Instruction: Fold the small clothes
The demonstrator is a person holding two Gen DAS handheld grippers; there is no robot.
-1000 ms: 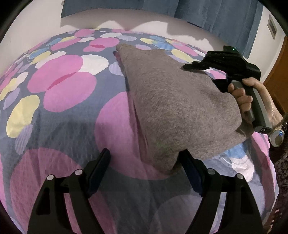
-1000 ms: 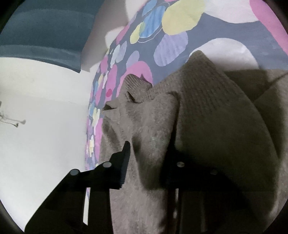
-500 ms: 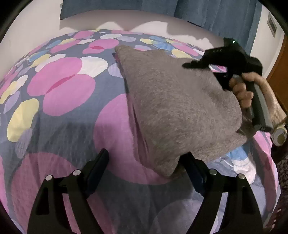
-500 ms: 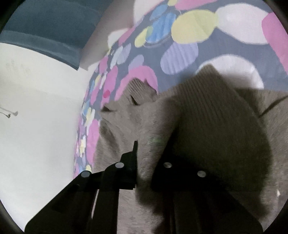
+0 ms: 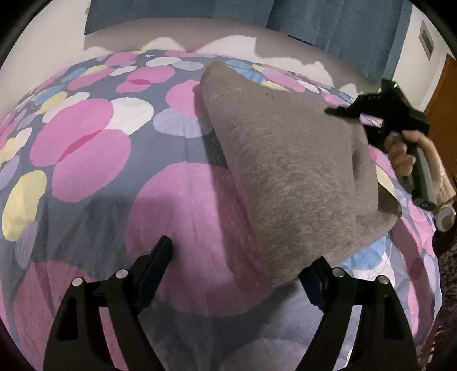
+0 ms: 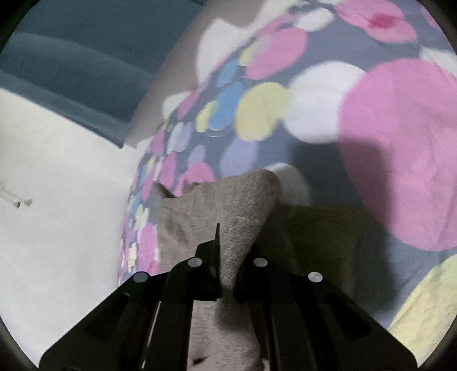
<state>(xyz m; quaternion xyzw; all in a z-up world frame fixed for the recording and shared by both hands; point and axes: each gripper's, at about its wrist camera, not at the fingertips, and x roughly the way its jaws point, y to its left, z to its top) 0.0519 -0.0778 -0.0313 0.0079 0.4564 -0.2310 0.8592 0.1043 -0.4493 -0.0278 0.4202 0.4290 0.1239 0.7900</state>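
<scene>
A grey-brown knitted garment (image 5: 285, 171) lies folded over itself on a bedspread (image 5: 85, 159) with pink, white and yellow circles. My left gripper (image 5: 240, 268) is open, its fingers wide apart, and the garment's near corner rests against its right finger (image 5: 312, 282). My right gripper (image 6: 228, 265) is shut on a fold of the garment (image 6: 242, 211) and holds it up. In the left wrist view the right gripper (image 5: 337, 111) sits at the garment's far right edge, held by a hand.
A white wall (image 6: 57, 228) and blue curtain (image 5: 314, 17) run behind the bed. A wooden door (image 5: 445, 100) stands at the far right. The bed's right edge (image 5: 428, 256) drops off beside the garment.
My right gripper has closed on the garment fold and lifted it up and away to the right. My left gripper has stayed open in place.
</scene>
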